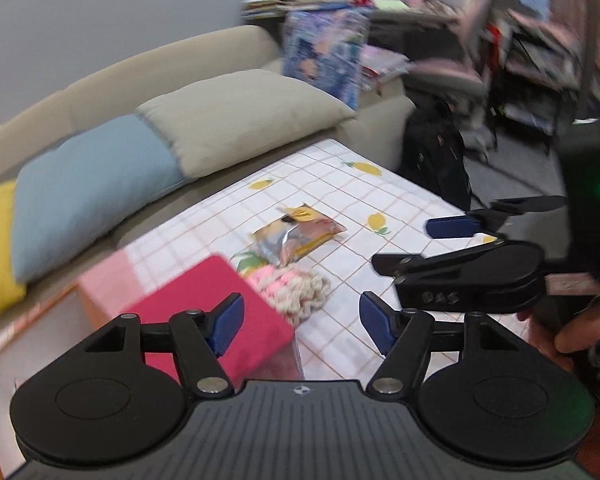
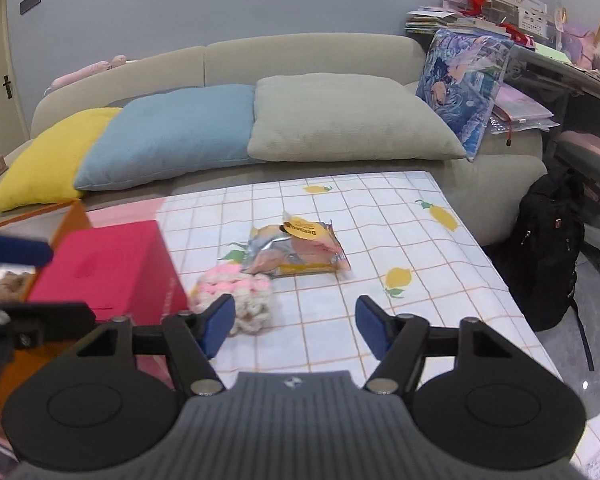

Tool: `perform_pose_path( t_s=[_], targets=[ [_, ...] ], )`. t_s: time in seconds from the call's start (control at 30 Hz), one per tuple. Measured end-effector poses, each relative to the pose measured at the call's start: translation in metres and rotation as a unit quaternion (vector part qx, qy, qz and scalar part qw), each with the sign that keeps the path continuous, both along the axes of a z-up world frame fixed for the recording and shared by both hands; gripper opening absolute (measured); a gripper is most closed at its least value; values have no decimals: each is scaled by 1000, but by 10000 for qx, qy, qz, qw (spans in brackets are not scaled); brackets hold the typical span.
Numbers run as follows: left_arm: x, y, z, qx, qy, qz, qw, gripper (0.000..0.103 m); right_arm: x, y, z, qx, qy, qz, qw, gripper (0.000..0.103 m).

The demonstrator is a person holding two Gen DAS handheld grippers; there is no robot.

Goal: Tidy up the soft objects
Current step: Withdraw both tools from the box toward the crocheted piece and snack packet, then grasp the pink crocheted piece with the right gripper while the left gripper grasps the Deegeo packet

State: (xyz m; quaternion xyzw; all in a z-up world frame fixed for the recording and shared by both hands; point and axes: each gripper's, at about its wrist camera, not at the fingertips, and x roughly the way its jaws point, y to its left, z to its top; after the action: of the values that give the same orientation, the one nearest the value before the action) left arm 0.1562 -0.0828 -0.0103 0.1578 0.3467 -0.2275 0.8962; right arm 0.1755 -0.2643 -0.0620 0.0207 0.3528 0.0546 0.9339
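A pink and cream knitted piece (image 2: pixel 236 296) lies on the lemon-print tablecloth (image 2: pixel 380 220), beside a red box (image 2: pixel 108 268). A crinkled snack packet (image 2: pixel 296 250) lies just behind it. My right gripper (image 2: pixel 296 324) is open and empty, hovering over the table's near edge, right of the knit. My left gripper (image 1: pixel 300 324) is open and empty, above the red box (image 1: pixel 208 308) and the knit (image 1: pixel 292 290). The packet (image 1: pixel 296 236) lies beyond. The right gripper (image 1: pixel 420 244) shows at the right of the left wrist view.
A beige sofa (image 2: pixel 300 64) behind the table holds yellow (image 2: pixel 48 156), blue (image 2: pixel 168 132) and grey-green (image 2: pixel 348 120) cushions and a printed pillow (image 2: pixel 460 84). A black backpack (image 2: pixel 548 244) stands at the table's right. A cluttered desk (image 2: pixel 540 40) stands at the far right.
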Motion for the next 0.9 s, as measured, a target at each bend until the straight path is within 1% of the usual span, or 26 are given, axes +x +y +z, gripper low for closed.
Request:
perform_pose_path(
  t_s=[0.1, 0.23, 0.3, 0.37, 0.4, 0.43, 0.5, 0.6, 0.7, 0.8, 0.83, 0.87, 0.9],
  targets=[
    [22, -13, -5, 415, 132, -362, 9984, 77, 16, -4, -17, 178, 29, 129, 9998, 65],
    [43, -26, -15, 1037, 236, -796, 9911, 75, 40, -6, -38, 669, 316, 312, 9968, 63],
    [53, -31, -21, 1342, 285, -895, 9865, 72, 52, -3, -45, 847, 403, 420, 9947, 63],
    [62, -35, -25, 1598, 304, -941, 9822, 69, 66, 2, -53, 884, 440, 533, 9937, 63],
    [66, -36, -27, 1695, 325, -954, 9804, 67, 72, 3, -57, 948, 478, 566, 9927, 63],
    [71, -36, -28, 1766, 352, -941, 9791, 67, 80, 3, -63, 1051, 546, 560, 9914, 63],
    [82, -35, -30, 1803, 426, -875, 9788, 67, 95, 2, -73, 1237, 700, 516, 9885, 63],
    [96, -34, -33, 1720, 629, -747, 9803, 67, 111, 2, -86, 1439, 877, 448, 9847, 63],
    [105, -36, -35, 1794, 680, -721, 9788, 67, 122, 7, -98, 1622, 1067, 493, 9797, 64],
    [110, -38, -38, 1865, 736, -731, 9770, 67, 127, 13, -106, 1736, 1113, 625, 9765, 64],
    [112, -38, -39, 1890, 749, -723, 9764, 67, 128, 17, -109, 1741, 1128, 679, 9759, 60],
    [112, -38, -40, 1908, 753, -705, 9762, 67, 128, 20, -111, 1703, 1089, 732, 9766, 54],
    [113, -37, -40, 1902, 757, -687, 9764, 67, 127, 23, -111, 1616, 1069, 768, 9781, 51]
  ],
)
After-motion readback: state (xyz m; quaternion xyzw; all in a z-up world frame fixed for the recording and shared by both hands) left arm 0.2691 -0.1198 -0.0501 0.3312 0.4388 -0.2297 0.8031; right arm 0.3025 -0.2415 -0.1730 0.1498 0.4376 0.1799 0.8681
